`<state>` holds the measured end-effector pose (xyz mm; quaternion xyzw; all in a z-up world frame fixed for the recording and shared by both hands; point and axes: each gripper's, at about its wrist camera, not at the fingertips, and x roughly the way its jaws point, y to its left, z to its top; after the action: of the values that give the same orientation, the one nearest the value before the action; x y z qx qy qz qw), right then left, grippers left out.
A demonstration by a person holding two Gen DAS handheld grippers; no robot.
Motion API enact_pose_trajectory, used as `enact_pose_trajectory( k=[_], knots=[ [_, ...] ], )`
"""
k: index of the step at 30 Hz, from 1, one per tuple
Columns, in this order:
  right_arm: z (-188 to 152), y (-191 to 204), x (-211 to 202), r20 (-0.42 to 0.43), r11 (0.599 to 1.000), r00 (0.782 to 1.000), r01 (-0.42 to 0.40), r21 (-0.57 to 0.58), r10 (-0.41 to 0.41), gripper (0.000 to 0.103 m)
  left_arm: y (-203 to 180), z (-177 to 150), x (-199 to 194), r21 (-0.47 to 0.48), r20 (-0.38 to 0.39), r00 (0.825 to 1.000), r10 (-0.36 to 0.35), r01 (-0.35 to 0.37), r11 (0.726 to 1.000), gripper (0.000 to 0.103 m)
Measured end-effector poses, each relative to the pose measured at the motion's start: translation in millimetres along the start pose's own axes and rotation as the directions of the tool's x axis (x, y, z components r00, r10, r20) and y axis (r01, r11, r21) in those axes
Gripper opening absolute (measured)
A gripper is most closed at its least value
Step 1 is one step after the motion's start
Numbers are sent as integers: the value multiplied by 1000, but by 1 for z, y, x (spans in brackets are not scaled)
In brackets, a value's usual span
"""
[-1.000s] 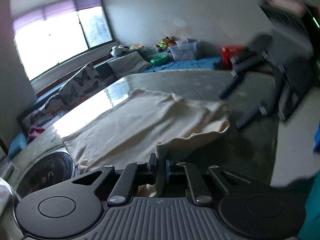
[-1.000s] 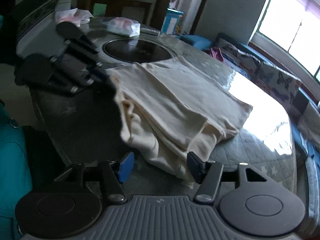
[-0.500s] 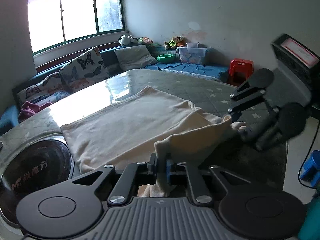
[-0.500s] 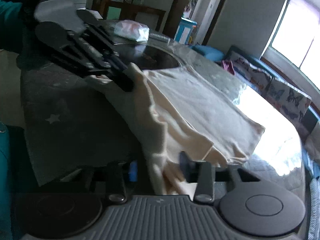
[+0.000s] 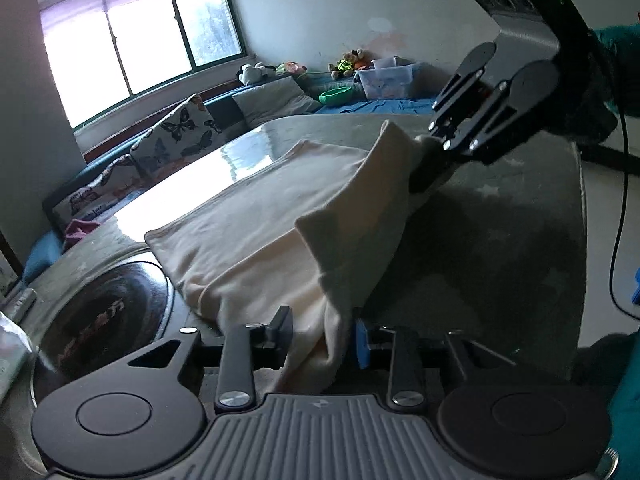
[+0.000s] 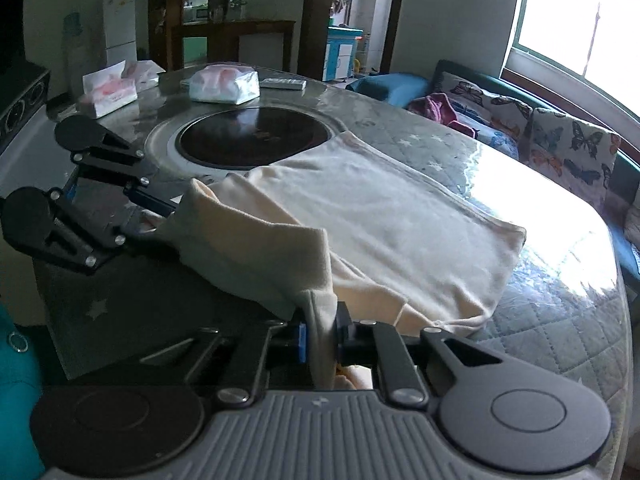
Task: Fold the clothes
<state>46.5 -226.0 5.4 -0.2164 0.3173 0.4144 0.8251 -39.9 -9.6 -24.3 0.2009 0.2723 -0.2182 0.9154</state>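
Right gripper (image 6: 320, 334): its jaws have just been closing and now pinch a bunched bit of the cream garment (image 6: 384, 216) tight between the pads.
Left gripper (image 5: 320, 334): its jaws have just been opening. The cloth hangs in the gap; the black pad on the left stands clear of it. It brushes or covers the blue pad on the right — I cannot tell if that pad presses it, so I judge the hold is let go, or nearly.
What changed: a second ago the left gripper was the one pinching the cloth and the right one was wide open beside it. Now they have swapped — right holds, left lets loose.
Seen from the other side: in the left view the right gripper (image 5: 430, 168) has a lifted corner of the cloth at its tips; in the right view the left gripper (image 6: 160, 216) sits at the other end of the raised flap.
What it means: the near edge is up and one end is held firm, so a fold looks started but not laid down. The left end may slip if it is not gripped again.
Where the garment is: on the round worktop (image 6: 560, 320), near the dark round plate (image 6: 256, 140) in the middle, with its near edge lifted.
How the garment looks: pale cream, soft and thick, mostly flat and smooth at the far side. The near side stands up in a floppy ridge between the two grippers, and it sags in the middle.
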Motion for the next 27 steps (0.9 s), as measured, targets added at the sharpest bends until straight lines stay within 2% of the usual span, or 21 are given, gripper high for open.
enact_pose_trajectory(
  k=[2,6,7,17,27],
  knots=[
    [0,1,1,0,1000,1000,3,4,-3,10,1,-1,0,11,-1,1000,-1,1,1000,34],
    [-3,4,-1,10,1000,1000,10,23,-11,8,4,-1,0,20,16,1000,10,-11,1000,12],
    [-3,5,-3,16,1000,1000,13,27,-13,8,6,0,-1,13,21,1000,6,-6,1000,9],
    [-2,17,-33,67,999,998,18,39,-21,7,10,11,-32,-31,77,997,-17,19,999,6],
    [-10,58,-96,40,999,998,-51,-1,51,7,-13,9,-100,-56,65,990,-124,128,990,6]
  ],
)
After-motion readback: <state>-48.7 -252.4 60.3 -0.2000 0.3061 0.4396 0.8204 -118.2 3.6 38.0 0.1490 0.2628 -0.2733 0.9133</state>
